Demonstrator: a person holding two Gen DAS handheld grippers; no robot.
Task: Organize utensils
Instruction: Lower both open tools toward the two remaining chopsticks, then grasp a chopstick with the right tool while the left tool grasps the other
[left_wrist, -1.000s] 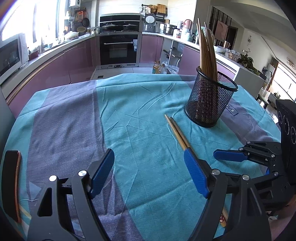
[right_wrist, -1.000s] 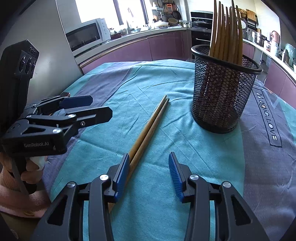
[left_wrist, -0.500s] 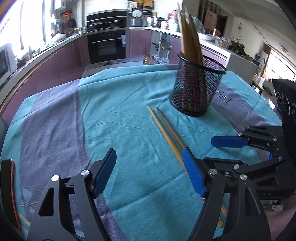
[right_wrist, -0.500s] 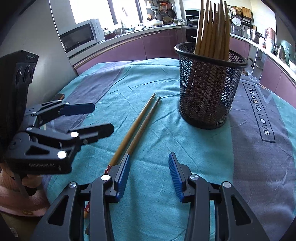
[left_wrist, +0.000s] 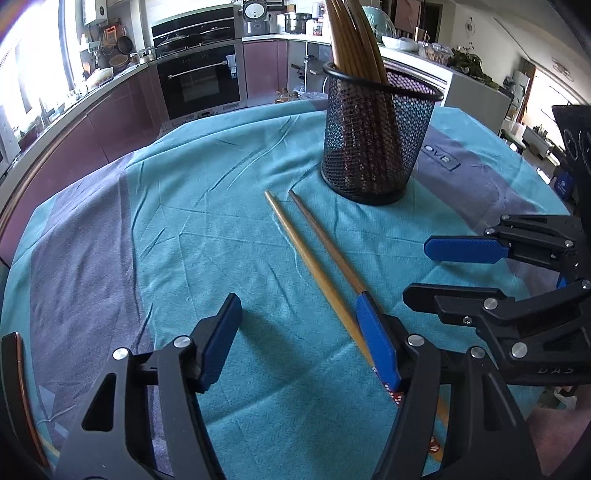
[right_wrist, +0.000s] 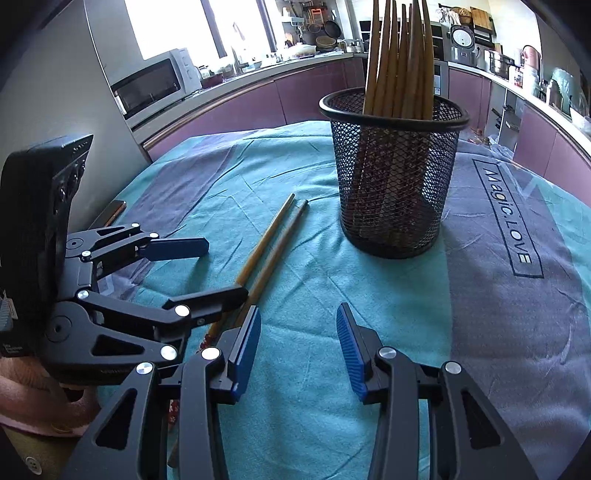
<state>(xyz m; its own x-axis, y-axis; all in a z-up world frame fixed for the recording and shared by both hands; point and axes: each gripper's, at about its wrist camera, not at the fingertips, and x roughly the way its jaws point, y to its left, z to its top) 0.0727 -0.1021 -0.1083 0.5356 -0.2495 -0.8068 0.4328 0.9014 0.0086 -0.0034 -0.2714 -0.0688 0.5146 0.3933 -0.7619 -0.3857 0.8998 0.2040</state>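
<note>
Two wooden chopsticks (left_wrist: 317, 254) lie side by side on the teal and purple tablecloth (left_wrist: 207, 229), tips pointing at a black mesh holder (left_wrist: 376, 136) that stands upright with several chopsticks in it. My left gripper (left_wrist: 299, 336) is open and empty, low over the cloth, its right finger over the chopsticks' near part. My right gripper (right_wrist: 299, 347) is open and empty, just right of the chopsticks (right_wrist: 273, 243), with the holder (right_wrist: 395, 177) beyond it. Each gripper shows in the other's view, the right one (left_wrist: 443, 273) and the left one (right_wrist: 207, 269).
A dark phone-like object (left_wrist: 14, 391) lies at the table's left edge. Kitchen counters, an oven (left_wrist: 199, 81) and a microwave (right_wrist: 151, 88) stand beyond the table. The cloth bears a "Magic LOVE" print (right_wrist: 506, 218) to the right of the holder.
Both grippers have moved forward toward the chopsticks and holder, which now look larger and nearer. The left gripper has closed in beside the right one. Both stay open.
</note>
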